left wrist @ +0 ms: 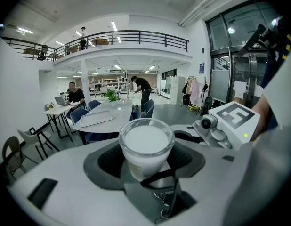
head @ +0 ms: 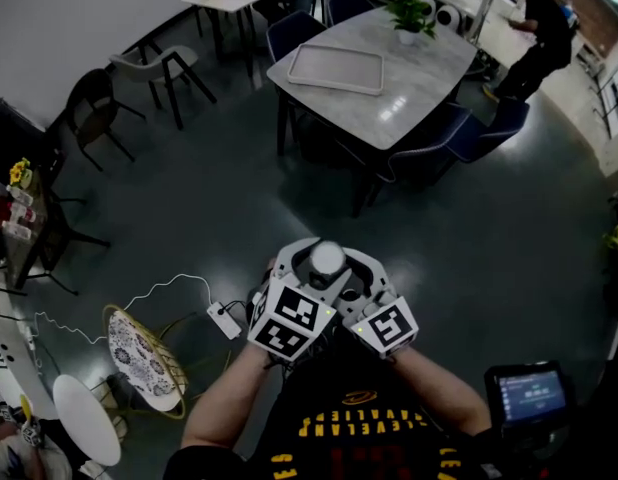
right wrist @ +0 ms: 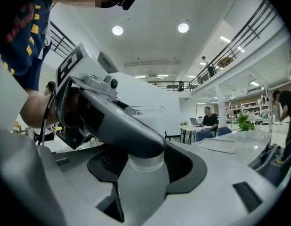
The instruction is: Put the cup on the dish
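Placement not yet begun: cup (head: 327, 260) is held in mid-air close to the person's torso, left gripper (left wrist: 144, 166) closed on its body and right gripper (right wrist: 144, 171) apparently clasping its base, with no dish identifiable in any view.

I count two grippers, the left gripper (head: 311, 268) and the right gripper (head: 347, 270), with one cup (head: 327, 260) between them. One big table (head: 419, 78) bears one tray (head: 336, 69) and one plant (head: 411, 13); the blue chairs (head: 494, 133) round it are partly hidden, so no sure count. Two people show beyond: one seated person (left wrist: 76, 95), one standing person (left wrist: 143, 91). Two round tops sit down left, a patterned top (head: 144, 358) and a white top (head: 86, 418). One power strip (head: 226, 320), one screen (head: 529, 396)
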Tool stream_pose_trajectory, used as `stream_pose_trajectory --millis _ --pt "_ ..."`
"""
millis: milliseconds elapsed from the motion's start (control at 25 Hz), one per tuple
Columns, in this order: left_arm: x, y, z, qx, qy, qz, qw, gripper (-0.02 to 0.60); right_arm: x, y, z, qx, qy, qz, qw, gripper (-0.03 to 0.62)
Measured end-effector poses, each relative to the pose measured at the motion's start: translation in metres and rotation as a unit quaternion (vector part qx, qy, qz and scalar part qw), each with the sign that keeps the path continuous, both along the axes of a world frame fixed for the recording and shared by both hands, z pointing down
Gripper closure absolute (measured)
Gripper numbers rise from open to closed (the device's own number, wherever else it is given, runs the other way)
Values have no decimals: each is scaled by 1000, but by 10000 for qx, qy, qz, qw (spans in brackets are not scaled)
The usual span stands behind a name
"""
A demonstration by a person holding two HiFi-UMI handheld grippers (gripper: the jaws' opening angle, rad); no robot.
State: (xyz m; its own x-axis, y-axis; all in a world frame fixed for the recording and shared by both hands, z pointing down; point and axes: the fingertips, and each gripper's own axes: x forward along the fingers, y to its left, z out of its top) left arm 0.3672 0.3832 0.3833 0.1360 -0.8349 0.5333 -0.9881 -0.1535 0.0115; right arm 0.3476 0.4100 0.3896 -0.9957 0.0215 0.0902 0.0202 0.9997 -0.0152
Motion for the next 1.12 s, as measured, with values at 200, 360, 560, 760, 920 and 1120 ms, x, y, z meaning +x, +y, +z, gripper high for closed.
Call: stream_pose_trajectory --millis 200,360,560,760,920,1120 --pt "-32 -9 9 -101 -57 -388 9992 321 -30 -8 7 -104 -97 -374 9992 349" --pt "-61 -9 12 -130 -80 -721 9973 321 -57 -6 11 -132 -129 -728 9972 349" --pt "-115 -40 12 -145 -109 -1233 9922 321 -107 -36 13 -95 -121 -1265 9918 349" --pt "-156 -67 1 -58 -278 -1618 9864 321 -145 -63 4 13 -238 -1650 9860 349" --pt "-174 -76 3 -74 -288 -1768 9838 321 -163 -72 0 45 -277 -1813 9830 349" --pt "-203 -92 0 -104 -329 -1856 9820 321 -191 -87 0 4 -238 -1918 9811 349"
